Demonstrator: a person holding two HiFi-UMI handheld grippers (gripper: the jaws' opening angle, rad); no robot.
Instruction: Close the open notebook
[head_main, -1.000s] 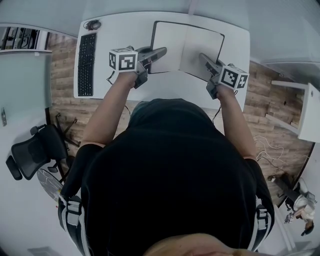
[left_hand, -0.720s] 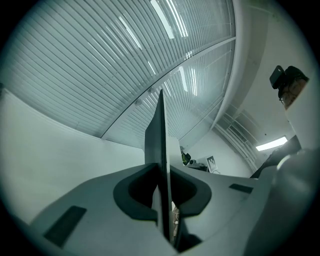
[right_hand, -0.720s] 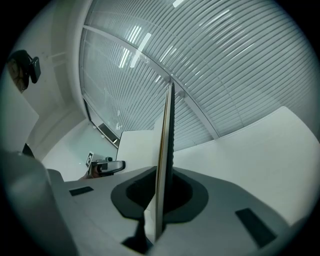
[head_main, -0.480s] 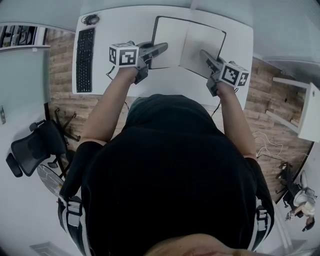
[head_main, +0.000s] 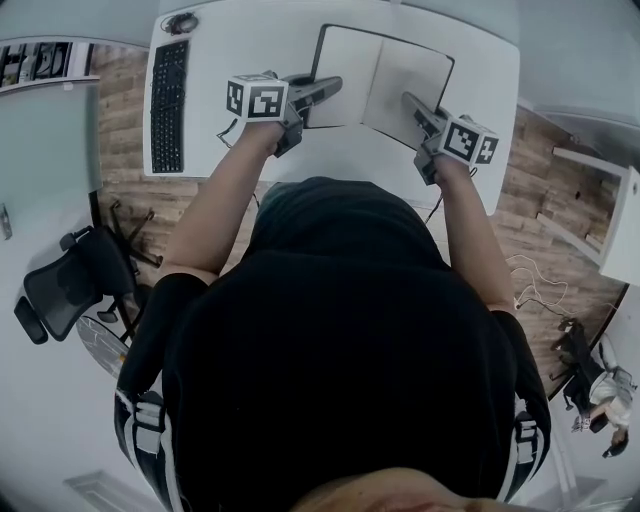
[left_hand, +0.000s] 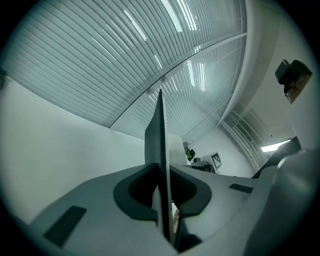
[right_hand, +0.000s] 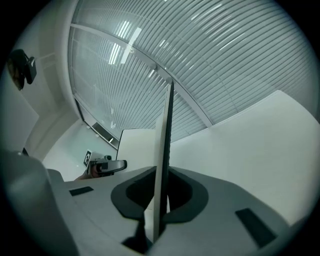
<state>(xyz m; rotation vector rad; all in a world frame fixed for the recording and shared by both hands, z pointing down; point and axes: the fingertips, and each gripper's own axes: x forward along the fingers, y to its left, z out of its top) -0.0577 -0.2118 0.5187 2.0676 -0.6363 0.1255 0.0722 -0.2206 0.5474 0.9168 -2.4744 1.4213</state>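
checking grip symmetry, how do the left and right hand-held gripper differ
The left hand-held gripper clamps the notebook on its left side; the right hand-held gripper clamps its right side. In the head view the left points rightward, the right up-left. Both are shut on it.

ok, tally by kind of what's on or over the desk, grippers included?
notebook, open: 1
keyboard: 1
small dark item beyond the keyboard, too small to name: 1
grippers, left gripper and right gripper, each shut on a notebook edge: 2
Total: 5
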